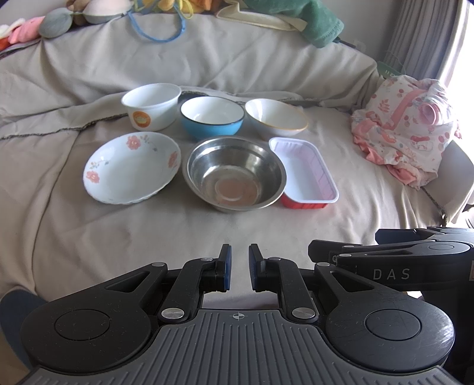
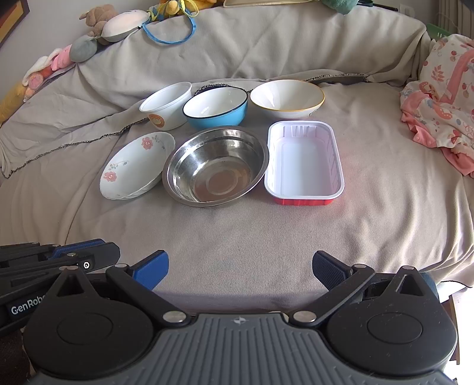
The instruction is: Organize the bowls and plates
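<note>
Six dishes sit in two rows on a bed sheet. Back row: a white cup-bowl with an orange logo [image 1: 151, 106] [image 2: 167, 105], a blue bowl [image 1: 212, 117] [image 2: 215, 107], a white bowl with a yellow rim [image 1: 275, 119] [image 2: 286, 98]. Front row: a floral plate [image 1: 132, 166] [image 2: 137, 164], a steel bowl [image 1: 234, 172] [image 2: 215, 164], a red tray with a white inside [image 1: 303, 172] [image 2: 304, 161]. My left gripper [image 1: 239, 268] is nearly shut and empty, well short of the steel bowl. My right gripper [image 2: 239, 271] is open and empty, short of the front row.
A pink patterned cloth [image 1: 406, 130] [image 2: 441, 112] lies at the right. Soft toys [image 2: 97, 26] and a blue strap [image 2: 177, 32] lie along the raised back of the bed. The sheet [image 1: 207, 231] in front of the dishes is bare. The bed edge drops off at the right [image 2: 453, 266].
</note>
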`<state>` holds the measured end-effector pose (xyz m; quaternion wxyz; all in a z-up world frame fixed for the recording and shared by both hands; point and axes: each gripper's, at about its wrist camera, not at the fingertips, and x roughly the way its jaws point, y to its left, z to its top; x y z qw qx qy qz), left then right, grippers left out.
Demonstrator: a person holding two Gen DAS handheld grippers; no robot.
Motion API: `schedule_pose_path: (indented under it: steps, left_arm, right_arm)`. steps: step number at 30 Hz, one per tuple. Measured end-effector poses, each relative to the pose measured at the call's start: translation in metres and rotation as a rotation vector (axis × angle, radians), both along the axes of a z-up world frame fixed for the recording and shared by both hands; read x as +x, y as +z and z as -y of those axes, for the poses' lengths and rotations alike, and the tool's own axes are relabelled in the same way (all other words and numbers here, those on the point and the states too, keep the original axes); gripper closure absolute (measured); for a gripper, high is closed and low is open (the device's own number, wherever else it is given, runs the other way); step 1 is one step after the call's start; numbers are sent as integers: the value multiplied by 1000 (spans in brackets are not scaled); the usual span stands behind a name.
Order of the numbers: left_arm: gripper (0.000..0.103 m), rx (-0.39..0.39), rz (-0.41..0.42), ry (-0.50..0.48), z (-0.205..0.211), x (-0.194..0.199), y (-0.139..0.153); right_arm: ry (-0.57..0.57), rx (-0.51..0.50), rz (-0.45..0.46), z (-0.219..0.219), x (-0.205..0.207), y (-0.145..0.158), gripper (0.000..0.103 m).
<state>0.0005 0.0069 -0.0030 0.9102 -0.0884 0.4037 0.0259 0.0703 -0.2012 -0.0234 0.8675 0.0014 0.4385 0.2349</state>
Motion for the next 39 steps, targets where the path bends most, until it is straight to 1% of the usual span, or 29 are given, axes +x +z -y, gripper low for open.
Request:
schedule_pose_path:
  steps: [25, 34, 37, 39]
  left_arm:
    - [87, -7, -12, 8, -5, -1, -4]
    - [87, -2, -42, 5, -1, 10, -9]
    - [87, 7, -52, 3, 2, 18, -10]
    - [87, 18, -60, 0, 3, 28, -12]
  right_arm:
    - [3, 3, -4, -3, -2, -2, 0]
    - [5, 20, -18, 1, 5, -5, 0]
    - [0, 24, 6, 4, 14, -3, 0]
    - [-21, 33, 39, 8, 25, 0, 0]
